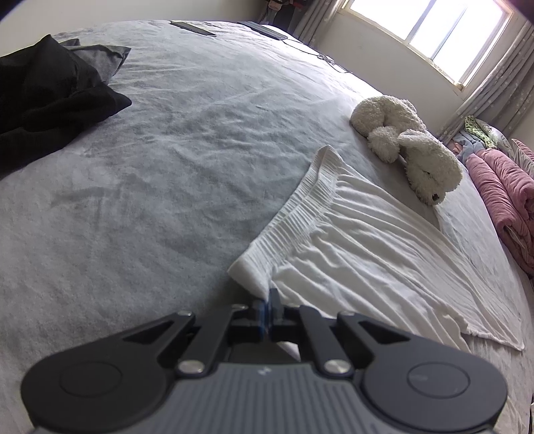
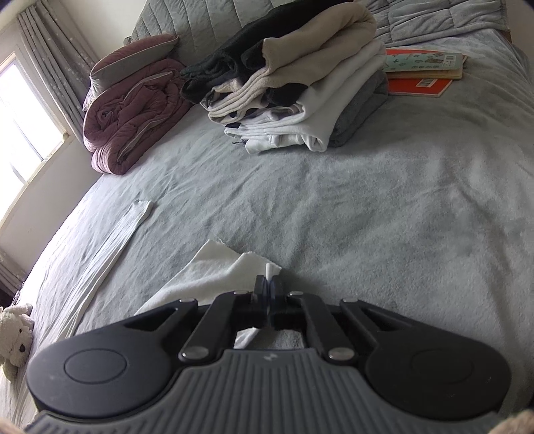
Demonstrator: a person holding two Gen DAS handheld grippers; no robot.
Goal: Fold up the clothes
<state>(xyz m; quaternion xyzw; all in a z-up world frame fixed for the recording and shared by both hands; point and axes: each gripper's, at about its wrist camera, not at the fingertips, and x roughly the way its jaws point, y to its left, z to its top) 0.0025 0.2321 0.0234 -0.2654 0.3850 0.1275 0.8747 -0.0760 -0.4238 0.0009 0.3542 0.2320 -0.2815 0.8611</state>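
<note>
The white garment (image 1: 350, 233) lies spread flat on the bed (image 1: 167, 167), with the left tool (image 1: 267, 302) pinched tight on its waistband corner and the right tool (image 2: 268, 283) clamped on a hem corner. Both ends seem gripped for a fold; next, probably, the two corners must travel together, keeping the cloth taut.

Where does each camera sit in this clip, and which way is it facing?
Left wrist: on the left gripper, shut on the white garment by its waistband corner, facing the window and black clothes.
Right wrist: on the right gripper, shut on the garment's hem corner, facing the folded pile and books.
Shared: garment, stuffed toy, pink quilt, bed.
</note>
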